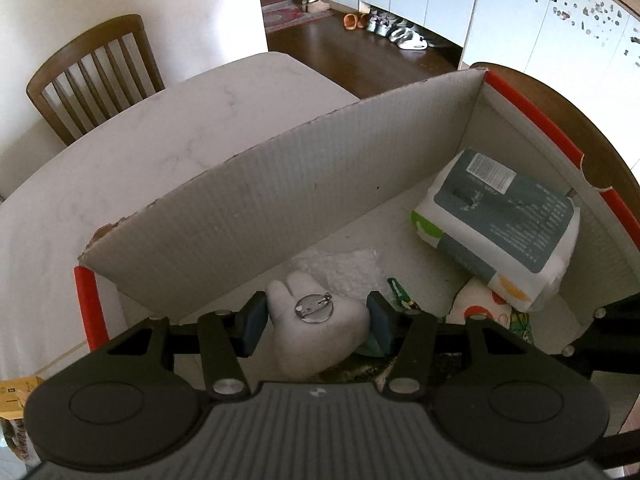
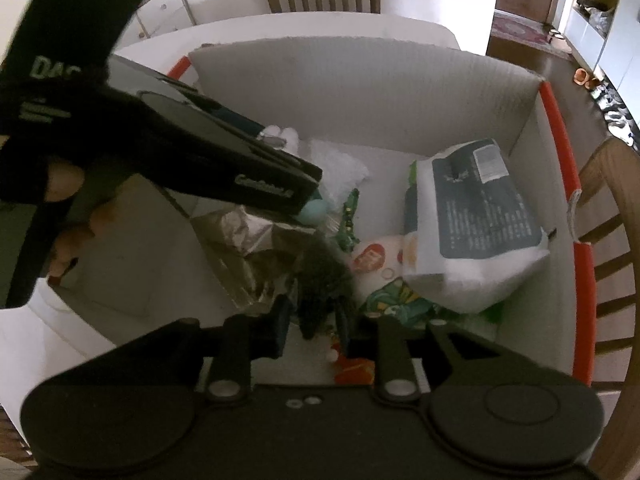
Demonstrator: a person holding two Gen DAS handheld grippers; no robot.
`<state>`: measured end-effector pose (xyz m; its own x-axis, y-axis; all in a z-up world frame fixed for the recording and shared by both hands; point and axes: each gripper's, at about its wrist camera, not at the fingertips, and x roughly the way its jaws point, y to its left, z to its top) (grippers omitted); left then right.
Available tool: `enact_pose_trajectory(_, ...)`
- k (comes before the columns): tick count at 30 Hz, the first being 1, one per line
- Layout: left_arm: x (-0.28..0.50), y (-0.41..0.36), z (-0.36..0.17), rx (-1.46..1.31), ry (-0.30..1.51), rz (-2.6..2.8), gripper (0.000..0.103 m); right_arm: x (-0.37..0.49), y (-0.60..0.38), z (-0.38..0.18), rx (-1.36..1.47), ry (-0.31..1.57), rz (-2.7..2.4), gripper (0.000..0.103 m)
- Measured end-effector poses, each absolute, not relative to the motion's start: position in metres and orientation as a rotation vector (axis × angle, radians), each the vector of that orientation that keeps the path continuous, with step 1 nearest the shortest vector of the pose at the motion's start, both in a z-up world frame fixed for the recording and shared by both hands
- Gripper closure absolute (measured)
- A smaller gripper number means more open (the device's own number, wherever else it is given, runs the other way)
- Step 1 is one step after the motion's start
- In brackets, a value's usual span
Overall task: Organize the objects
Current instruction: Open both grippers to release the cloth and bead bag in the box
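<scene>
My left gripper (image 1: 318,322) is shut on a white plush brooch (image 1: 320,332) with a round metal pin back, held inside the white cardboard box (image 1: 280,188), low over its floor. In the right wrist view the left gripper's fingers (image 2: 288,164) and the plush's white ears (image 2: 282,134) show at the box's back left. My right gripper (image 2: 314,330) is shut on a dark fuzzy object (image 2: 320,284) above the box's front. A white and grey wipes pack (image 1: 504,224) lies at the box's right side; it also shows in the right wrist view (image 2: 476,216).
The box holds a silver foil bag (image 2: 256,256), a white toy with orange spots (image 2: 376,260), a green printed item (image 2: 396,300) and bubble wrap (image 1: 344,268). The box stands on a white marble table (image 1: 140,152). Wooden chairs (image 1: 92,68) stand around it.
</scene>
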<state>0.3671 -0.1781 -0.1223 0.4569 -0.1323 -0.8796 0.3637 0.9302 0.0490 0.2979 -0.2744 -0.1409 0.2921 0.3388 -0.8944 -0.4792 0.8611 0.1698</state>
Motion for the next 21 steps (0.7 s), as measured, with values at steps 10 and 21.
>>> enact_pose_trajectory(10,0.35,-0.17,-0.108,0.212,1.006,-0.306,0.04,0.291,-0.281,-0.12,-0.082,1.11,0.542,0.072)
enact_pose_trajectory(21,0.305,-0.142,-0.066,0.124,0.897,-0.311,0.04,0.27,-0.287,-0.082,-0.047,1.027,0.543,0.07)
